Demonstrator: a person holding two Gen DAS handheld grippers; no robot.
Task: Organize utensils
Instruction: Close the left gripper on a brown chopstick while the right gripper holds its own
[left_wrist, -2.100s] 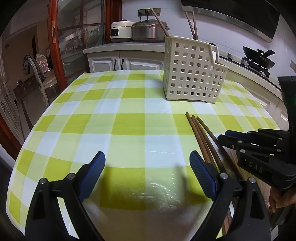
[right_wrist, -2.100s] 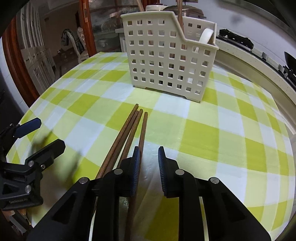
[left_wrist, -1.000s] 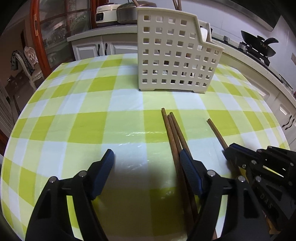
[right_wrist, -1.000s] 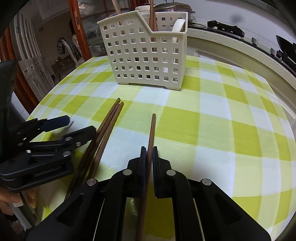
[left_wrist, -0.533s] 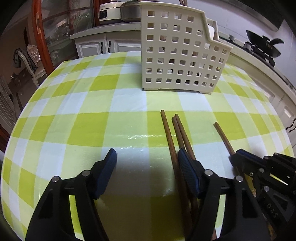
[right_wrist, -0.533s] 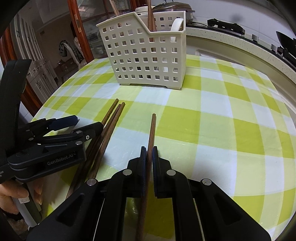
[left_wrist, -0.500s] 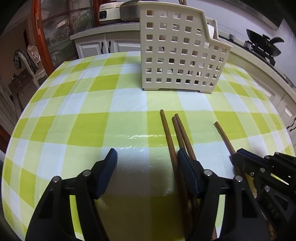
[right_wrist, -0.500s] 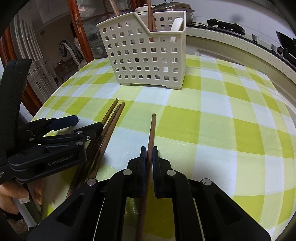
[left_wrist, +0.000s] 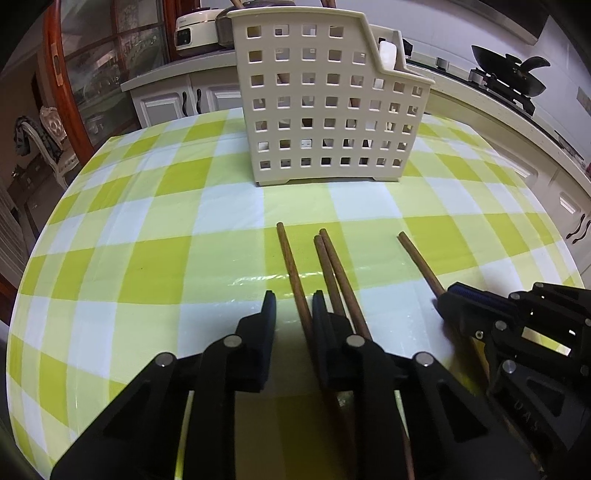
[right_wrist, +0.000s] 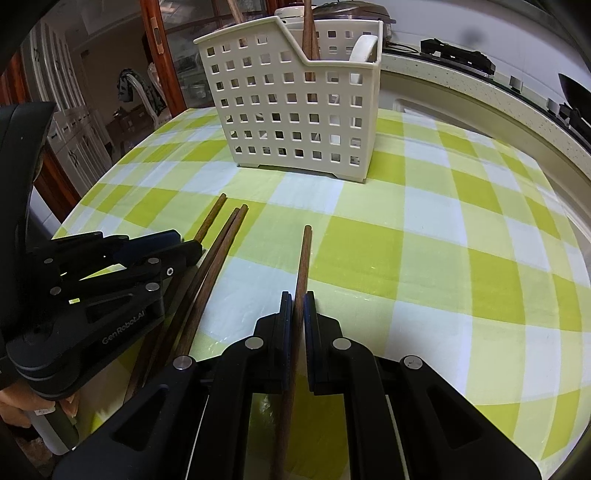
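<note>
A cream perforated utensil basket (left_wrist: 325, 103) stands on the green-checked table, also in the right wrist view (right_wrist: 299, 107), with chopsticks and a white spoon inside. Three brown chopsticks (left_wrist: 332, 266) lie in front of it. My left gripper (left_wrist: 293, 310) is partly closed, its jaws either side of the leftmost chopstick (left_wrist: 290, 258), with a gap still showing on the left. My right gripper (right_wrist: 297, 306) is shut on a fourth chopstick (right_wrist: 304, 258), which points toward the basket. The right gripper shows at the right of the left wrist view (left_wrist: 454, 299).
The checked tablecloth (left_wrist: 147, 221) covers a round table. A counter with a rice cooker (left_wrist: 192, 29) stands behind it. A stove with a black wok (left_wrist: 506, 74) is at the far right. A wooden cabinet (left_wrist: 62, 74) and a chair (left_wrist: 48, 140) stand on the left.
My left gripper has moved forward and narrowed from wide open to close around the leftmost chopstick. My right gripper still holds its chopstick, and the basket looks nearer.
</note>
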